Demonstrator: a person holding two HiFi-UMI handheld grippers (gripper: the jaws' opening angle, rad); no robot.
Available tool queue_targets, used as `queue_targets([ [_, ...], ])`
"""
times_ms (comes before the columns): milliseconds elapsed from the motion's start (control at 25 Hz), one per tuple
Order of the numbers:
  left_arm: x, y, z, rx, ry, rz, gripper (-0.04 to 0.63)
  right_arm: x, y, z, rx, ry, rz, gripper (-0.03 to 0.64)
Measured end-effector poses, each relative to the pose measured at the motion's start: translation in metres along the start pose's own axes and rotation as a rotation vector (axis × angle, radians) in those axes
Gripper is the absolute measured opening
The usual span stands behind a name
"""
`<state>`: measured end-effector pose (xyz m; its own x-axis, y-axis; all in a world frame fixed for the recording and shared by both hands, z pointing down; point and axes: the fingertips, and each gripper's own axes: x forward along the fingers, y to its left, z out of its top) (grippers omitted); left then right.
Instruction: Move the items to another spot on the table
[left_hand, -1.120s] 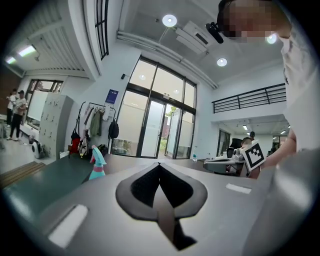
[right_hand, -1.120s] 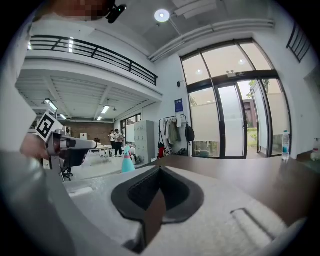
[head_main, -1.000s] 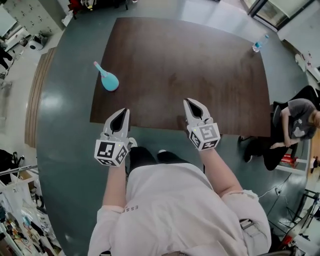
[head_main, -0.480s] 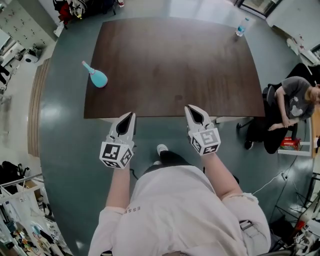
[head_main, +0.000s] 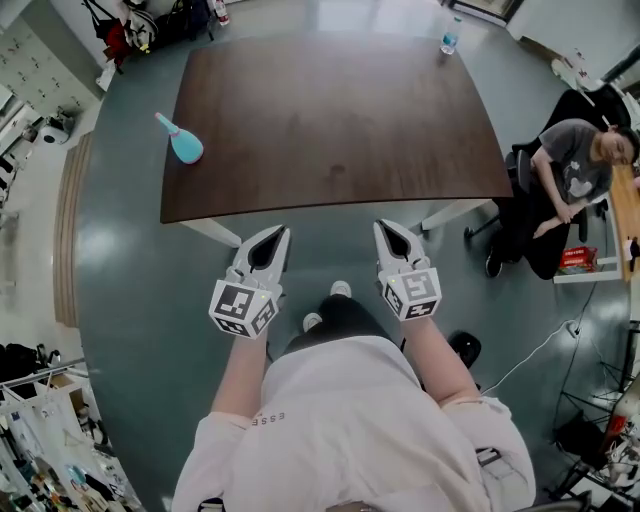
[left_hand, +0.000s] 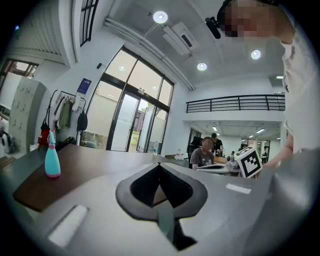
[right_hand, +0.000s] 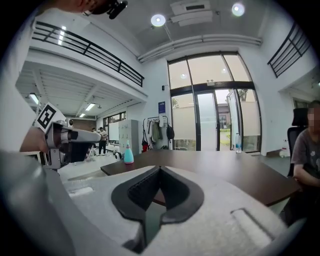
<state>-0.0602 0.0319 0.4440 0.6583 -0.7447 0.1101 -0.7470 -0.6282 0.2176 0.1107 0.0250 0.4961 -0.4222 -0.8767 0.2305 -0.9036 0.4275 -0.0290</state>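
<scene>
A teal spray bottle (head_main: 183, 145) stands near the left edge of the dark brown table (head_main: 330, 120); it also shows in the left gripper view (left_hand: 52, 162) and the right gripper view (right_hand: 128, 155). A clear water bottle (head_main: 449, 40) stands at the far right corner. My left gripper (head_main: 272, 235) and right gripper (head_main: 388, 228) hang side by side over the floor, short of the table's near edge. Both have their jaws closed tip to tip with nothing in them, as the left gripper (left_hand: 159, 165) and right gripper (right_hand: 160, 169) show in their own views.
A person sits on a chair (head_main: 575, 170) off the table's right side. Grey floor (head_main: 120, 290) surrounds the table. Clutter and a rack of bags (head_main: 130, 30) stand at the far left, and cables (head_main: 560, 340) lie on the floor at right.
The table has drawn away from me. Both grippers, which reached over its near edge a second ago, now hang over the floor in front of it. Their jaws stayed closed.
</scene>
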Motion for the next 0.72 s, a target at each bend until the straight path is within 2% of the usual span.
queue_targets([
  [240, -0.004, -0.022, 0.004, 0.019, -0.013, 0.003, 0.009, -0.025, -0.005, 0.004, -0.013, -0.025, 0.003, -0.009],
  [440, -0.003, -0.041, 0.004, 0.021, -0.029, 0.029, 0.009, -0.037, -0.005, 0.013, -0.042, -0.031, 0.052, -0.009],
  [720, -0.002, -0.054, 0.006, -0.015, -0.051, 0.044, 0.009, -0.047, 0.002, 0.021, -0.031, -0.034, 0.099, -0.009],
])
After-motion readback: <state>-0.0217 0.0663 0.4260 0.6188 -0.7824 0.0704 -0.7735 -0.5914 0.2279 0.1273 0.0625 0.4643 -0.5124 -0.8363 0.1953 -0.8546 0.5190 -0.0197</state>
